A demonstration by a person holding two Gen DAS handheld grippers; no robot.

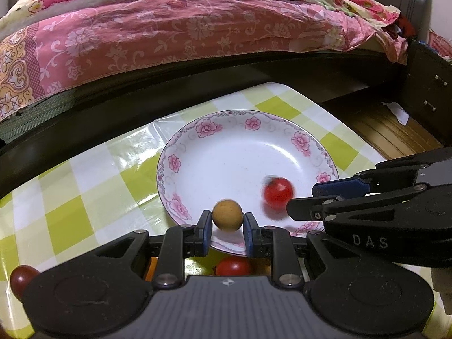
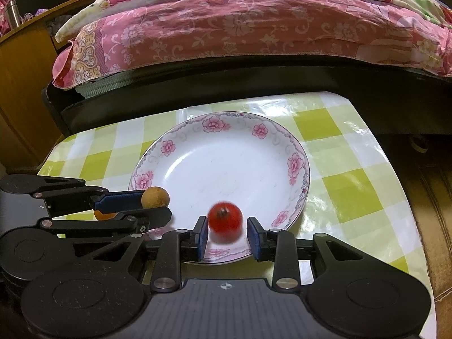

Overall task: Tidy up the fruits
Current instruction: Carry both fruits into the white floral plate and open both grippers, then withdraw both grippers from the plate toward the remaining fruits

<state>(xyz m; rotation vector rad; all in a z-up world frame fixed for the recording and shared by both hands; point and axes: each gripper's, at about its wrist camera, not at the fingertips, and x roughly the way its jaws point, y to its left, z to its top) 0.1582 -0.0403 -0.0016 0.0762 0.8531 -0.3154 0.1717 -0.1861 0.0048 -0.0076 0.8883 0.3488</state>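
Plate [image 1: 226, 147] with pink flower rim sits on green-and-white checked tablecloth [image 1: 84, 175], near far table edge, bed with pink floral bedding [image 1: 169, 28] behind at 12 o'clock. Left gripper [image 1: 227, 221] pinches tan round fruit [image 1: 227, 214] between its blue pads, pads pressed on both sides, fruit held over plate's near rim at about 6 o'clock in the left wrist view. In the right wrist view same tan fruit [image 2: 155, 197] shows at plate's 9 o'clock edge, clamped at the left gripper's tip [image 2: 158, 206]. Right gripper [image 2: 227, 233] is spread; red cherry tomato [image 2: 225, 218] is between the pads but clear gaps show on both sides, no contact. Tomato is blurred, sits in plate's near part around 6 o'clock in that view, stem end facing up. In the left wrist view the same tomato [image 1: 278, 192] is at plate's 4 o'clock, just ahead of the right gripper's fingertips [image 1: 299, 212], which enter from 3 o'clock. Off the plate: another red tomato [image 1: 233, 265] on cloth just below the near rim, partly hidden by left gripper body; dark red fruit [image 1: 21, 278] at 8 o'clock by frame edge. Orange object [image 2: 104, 214] peeks under left gripper, cannot tell what it is.
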